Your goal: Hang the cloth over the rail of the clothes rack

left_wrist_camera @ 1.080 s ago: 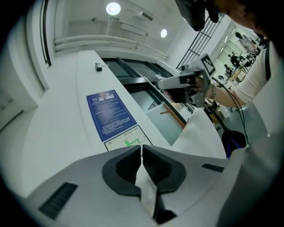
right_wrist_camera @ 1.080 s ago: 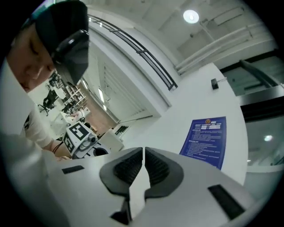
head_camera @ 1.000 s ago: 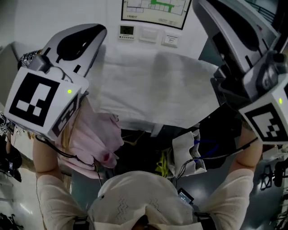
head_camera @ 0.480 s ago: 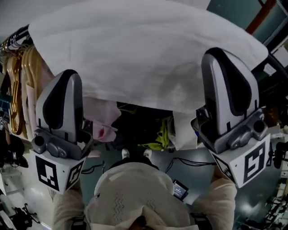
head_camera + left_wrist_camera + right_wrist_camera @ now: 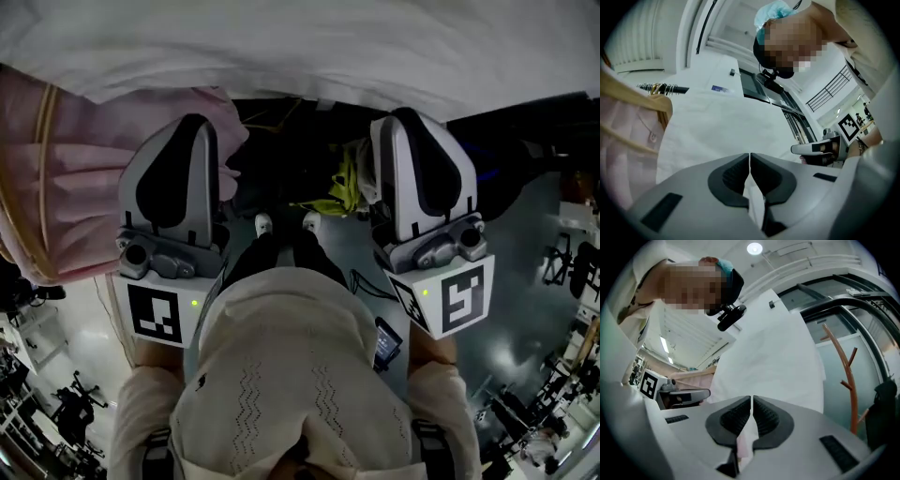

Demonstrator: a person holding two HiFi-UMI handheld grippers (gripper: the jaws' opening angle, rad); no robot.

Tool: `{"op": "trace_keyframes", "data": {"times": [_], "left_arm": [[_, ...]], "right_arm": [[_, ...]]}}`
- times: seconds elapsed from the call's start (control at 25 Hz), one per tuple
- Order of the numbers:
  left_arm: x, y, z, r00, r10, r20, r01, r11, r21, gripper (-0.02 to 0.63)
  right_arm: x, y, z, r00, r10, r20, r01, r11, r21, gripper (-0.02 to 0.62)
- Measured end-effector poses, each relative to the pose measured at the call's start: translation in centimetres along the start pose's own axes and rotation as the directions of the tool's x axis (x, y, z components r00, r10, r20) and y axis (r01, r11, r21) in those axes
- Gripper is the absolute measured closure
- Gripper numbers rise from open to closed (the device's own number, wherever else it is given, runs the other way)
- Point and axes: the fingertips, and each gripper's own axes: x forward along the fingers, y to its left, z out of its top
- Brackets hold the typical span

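A large white cloth (image 5: 300, 47) spreads across the top of the head view, above both grippers. My left gripper (image 5: 187, 122) points up at its lower edge, and so does my right gripper (image 5: 405, 114). In the left gripper view the jaws (image 5: 749, 157) are shut with a fold of the white cloth (image 5: 717, 126) pinched between them. The right gripper (image 5: 752, 399) is likewise shut on a fold of the cloth (image 5: 773, 357). Each gripper shows in the other's view: the right gripper (image 5: 818, 149) and the left gripper (image 5: 686, 394). The cloth hides the rail in the head view.
A pink garment (image 5: 66, 178) on a wooden hanger (image 5: 642, 96) hangs at the left, next to hanger hooks on a dark bar (image 5: 661, 87). A brown coat stand (image 5: 846, 376) stands at the right. Below, the floor holds cables and a yellow-green item (image 5: 342, 183).
The cloth has gone up to the top of the head view. Both grippers now show upright beneath it, markers toward me, and the view looks more steeply down at my body.
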Motion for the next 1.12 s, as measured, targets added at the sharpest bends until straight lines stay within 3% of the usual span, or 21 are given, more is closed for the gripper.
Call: {"op": "trace_keyframes", "data": {"times": [0.16, 0.4, 0.56, 0.8, 1.12], "left_arm": [[-0.4, -1.6, -4.2, 0.999, -0.012, -0.05, 0.009, 0.999, -0.048, 0.589], [-1.8, -4.3, -9.6, 0.994, -0.045, -0.1, 0.038, 0.997, -0.068, 0.589], [-3.4, -5.8, -10.9, 0.989, -0.085, -0.12, 0.075, 0.994, -0.083, 0.589], [-5.1, -8.3, -12.9, 0.975, -0.141, -0.171, 0.13, 0.989, -0.074, 0.589], [-4.6, -6.5, -14.0, 0.972, 0.017, -0.236, -0.036, 0.996, -0.078, 0.589]], "right_arm": [[-1.4, 1.0, -4.8, 0.995, -0.039, -0.093, 0.038, 0.999, -0.007, 0.569], [-3.1, 2.8, -10.9, 0.986, -0.011, -0.169, 0.036, 0.989, 0.142, 0.569], [-3.5, 4.9, -13.0, 0.98, 0.027, -0.196, 0.015, 0.977, 0.213, 0.569], [-3.6, 5.9, -14.1, 0.979, 0.013, -0.206, 0.027, 0.982, 0.187, 0.569], [-3.8, 5.6, -13.3, 0.977, -0.015, -0.211, 0.033, 0.996, 0.085, 0.569]]}}
